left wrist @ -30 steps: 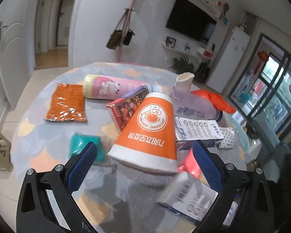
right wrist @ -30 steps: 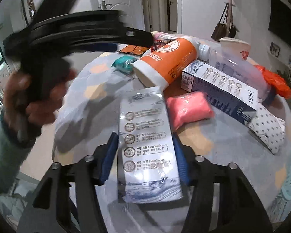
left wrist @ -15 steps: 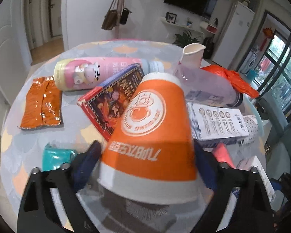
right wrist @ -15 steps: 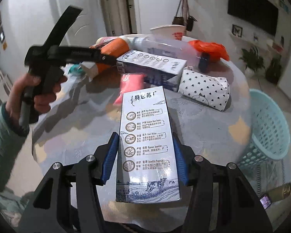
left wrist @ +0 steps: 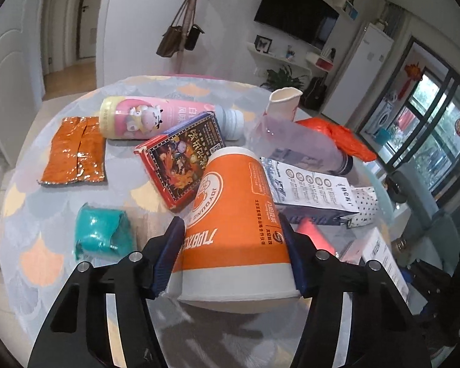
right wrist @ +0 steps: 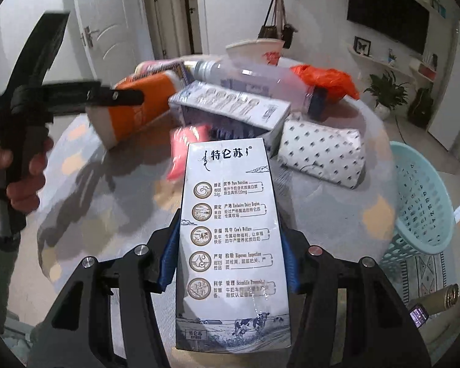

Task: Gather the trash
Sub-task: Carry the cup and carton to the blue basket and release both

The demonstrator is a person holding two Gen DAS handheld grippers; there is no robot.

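My left claw point(left wrist: 231, 250) is clamped on the orange cup point(left wrist: 236, 224), blue pads pressed against both its sides near the white rim. The cup lies tipped over, its bottom end resting against the dark box point(left wrist: 184, 156). You can't see inside it from either view.

My right claw point(right wrist: 230, 245) grips a milk carton point(right wrist: 230, 245) by its long sides, held up over the near edge of the surface point(right wrist: 322, 202).

Rest of the trash on the surface: a pink bottle point(left wrist: 150, 118) lying on its side at the back, a flat orange wrapper point(left wrist: 75, 150) left of it, a teal wad point(left wrist: 99, 234) just left of my left claw. Behind the cup there's a second milk carton point(left wrist: 312, 193) on its side, a clear bottle point(left wrist: 297, 144) lying behind it, a paper cup point(left wrist: 283, 102) standing at the back, and an orange bag point(left wrist: 348, 138) crumpled by the clear bottle. A pink packet point(right wrist: 187, 144) sits by that second carton, and a dotted pack point(right wrist: 322, 153) just right of it.

The teal basket point(right wrist: 426, 202) stands on the floor to the right, beside the surface. What I can see of its inside looks bare.
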